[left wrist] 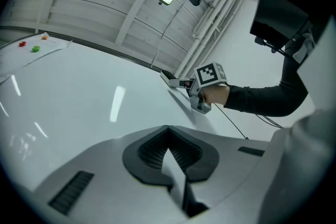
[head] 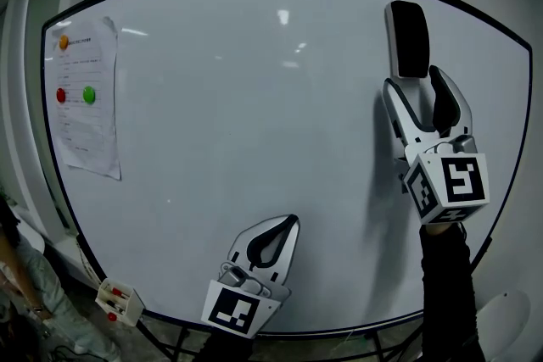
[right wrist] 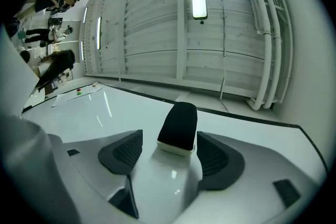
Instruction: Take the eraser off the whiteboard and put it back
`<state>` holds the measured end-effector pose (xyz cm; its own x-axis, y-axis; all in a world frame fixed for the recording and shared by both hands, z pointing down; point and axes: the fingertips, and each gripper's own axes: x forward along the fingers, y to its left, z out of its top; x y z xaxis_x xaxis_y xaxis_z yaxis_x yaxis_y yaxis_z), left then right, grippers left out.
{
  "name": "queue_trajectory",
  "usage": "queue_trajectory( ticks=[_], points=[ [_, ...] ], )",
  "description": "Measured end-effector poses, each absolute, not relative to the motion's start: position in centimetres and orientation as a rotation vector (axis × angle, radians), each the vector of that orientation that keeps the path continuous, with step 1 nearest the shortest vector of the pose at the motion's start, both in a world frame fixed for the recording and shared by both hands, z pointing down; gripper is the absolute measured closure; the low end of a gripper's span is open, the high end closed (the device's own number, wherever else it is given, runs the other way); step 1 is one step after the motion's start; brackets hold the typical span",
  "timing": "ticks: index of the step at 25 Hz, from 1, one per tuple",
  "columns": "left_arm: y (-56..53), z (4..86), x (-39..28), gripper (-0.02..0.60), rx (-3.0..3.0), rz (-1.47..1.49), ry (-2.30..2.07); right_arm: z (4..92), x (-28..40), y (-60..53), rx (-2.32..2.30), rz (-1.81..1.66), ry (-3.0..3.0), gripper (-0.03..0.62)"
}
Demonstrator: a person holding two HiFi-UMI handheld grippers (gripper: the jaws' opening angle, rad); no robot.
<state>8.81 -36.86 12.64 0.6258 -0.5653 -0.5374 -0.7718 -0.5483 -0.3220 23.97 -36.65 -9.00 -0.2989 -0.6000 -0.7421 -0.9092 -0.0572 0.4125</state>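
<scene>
A black-topped eraser (head: 407, 40) with a white base sticks upright on the whiteboard (head: 254, 97) near its upper right. My right gripper (head: 416, 89) is just below it, open, and its jaw tips flank the eraser's lower end. In the right gripper view the eraser (right wrist: 178, 126) stands between the two dark pads (right wrist: 123, 149) with a gap on each side, so nothing presses on it. My left gripper (head: 288, 226) rests low at the board's bottom middle, shut and empty; its tips (left wrist: 167, 129) meet in the left gripper view.
A printed sheet (head: 85, 106) hangs at the board's left, pinned by an orange magnet (head: 63, 41), a red one (head: 60, 95) and a green one (head: 88, 94). A small white holder (head: 119, 301) sits below the board's lower left corner. The board's black frame (head: 509, 38) curves around it.
</scene>
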Motion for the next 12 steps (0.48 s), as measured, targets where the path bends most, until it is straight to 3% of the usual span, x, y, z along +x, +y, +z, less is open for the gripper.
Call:
queue_trajectory(
  ticks=[12],
  points=[
    [-37.3, 12.9, 8.1, 0.575, -2.324, 0.514, 1.054, -11.3, 24.7, -38.1, -1.689, 1.213, 1.866, 0.289]
  ],
)
